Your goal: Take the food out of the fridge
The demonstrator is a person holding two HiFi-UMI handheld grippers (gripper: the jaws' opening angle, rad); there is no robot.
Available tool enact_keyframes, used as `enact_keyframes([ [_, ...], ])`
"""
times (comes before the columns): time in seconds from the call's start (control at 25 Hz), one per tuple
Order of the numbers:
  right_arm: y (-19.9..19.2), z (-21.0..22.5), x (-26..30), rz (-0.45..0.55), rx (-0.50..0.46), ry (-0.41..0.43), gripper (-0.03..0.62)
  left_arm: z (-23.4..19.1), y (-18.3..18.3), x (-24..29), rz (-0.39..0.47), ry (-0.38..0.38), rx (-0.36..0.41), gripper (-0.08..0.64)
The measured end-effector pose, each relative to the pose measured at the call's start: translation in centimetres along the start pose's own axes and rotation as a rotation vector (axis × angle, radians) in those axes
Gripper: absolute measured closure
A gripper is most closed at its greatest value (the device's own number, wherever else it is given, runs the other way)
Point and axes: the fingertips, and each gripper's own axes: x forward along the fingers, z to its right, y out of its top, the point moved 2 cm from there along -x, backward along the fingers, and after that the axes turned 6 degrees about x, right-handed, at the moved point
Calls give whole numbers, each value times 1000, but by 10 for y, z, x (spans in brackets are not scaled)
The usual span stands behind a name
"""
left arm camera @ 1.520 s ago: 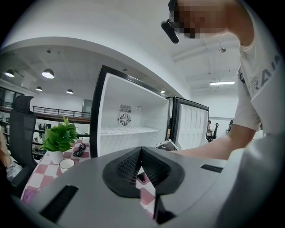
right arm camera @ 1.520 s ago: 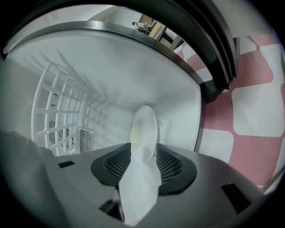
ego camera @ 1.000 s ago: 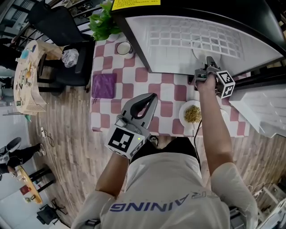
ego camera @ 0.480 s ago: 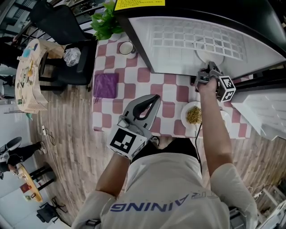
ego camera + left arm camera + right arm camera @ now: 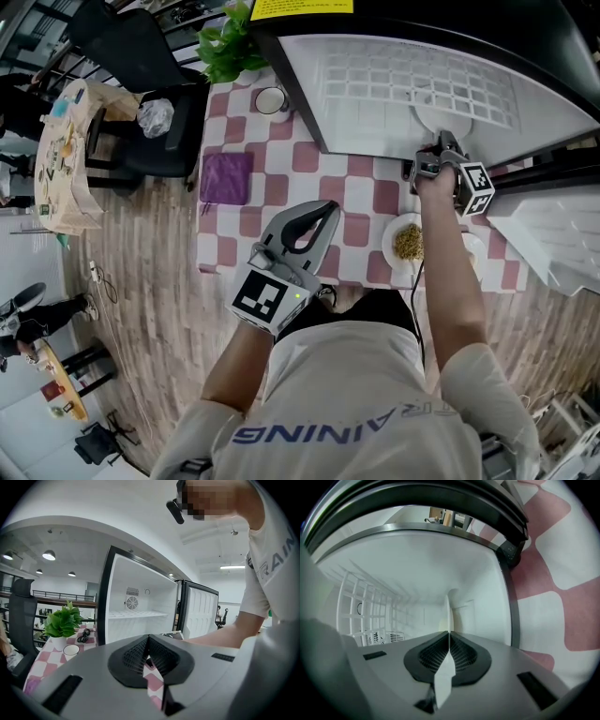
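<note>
The white plate, which presumably carried the food, lay on the wire shelf inside the open fridge, close to the front edge of the shelf. Whether anything sat on it could not be made out from above. Its near rim was between the pads of the right hand-held gripper. In the right gripper view that rim showed as a thin white edge running straight out from the right hand-held gripper. The jaws had just been closing and stood pinched together on the rim, with no gap showing on either side.

From that grip the plate lay directly ahead, deeper into the fridge, so the coming move looked like a straight pull back toward the person and out over the fridge's sill. Being round, the plate had no long axis to line up. What probably mattered was keeping it level, since the hold was on one edge only.

The left hand-held gripper hung well apart over the near part of the checked tabletop, its jaw tips together on nothing. A plate of noodles already rested on the tabletop just beside the right forearm.
</note>
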Motion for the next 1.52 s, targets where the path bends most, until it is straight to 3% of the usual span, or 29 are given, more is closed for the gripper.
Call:
enact_keyframes([
  [0.28,-8,-13,-25,-51,-70,86,565,-3,3,-9,29,-1,52,554],
  [0.92,-48,-15,-134,-271,-138,118,565,-1,3,-34,57,26,48,554],
  [1.32,-91,22,-182,-575,-246,98,563,-17,-19,-82,44,131,8,554],
  [1.52,-138,49,-196,-726,-269,68,563,-24,-32,-108,40,194,-17,554],
])
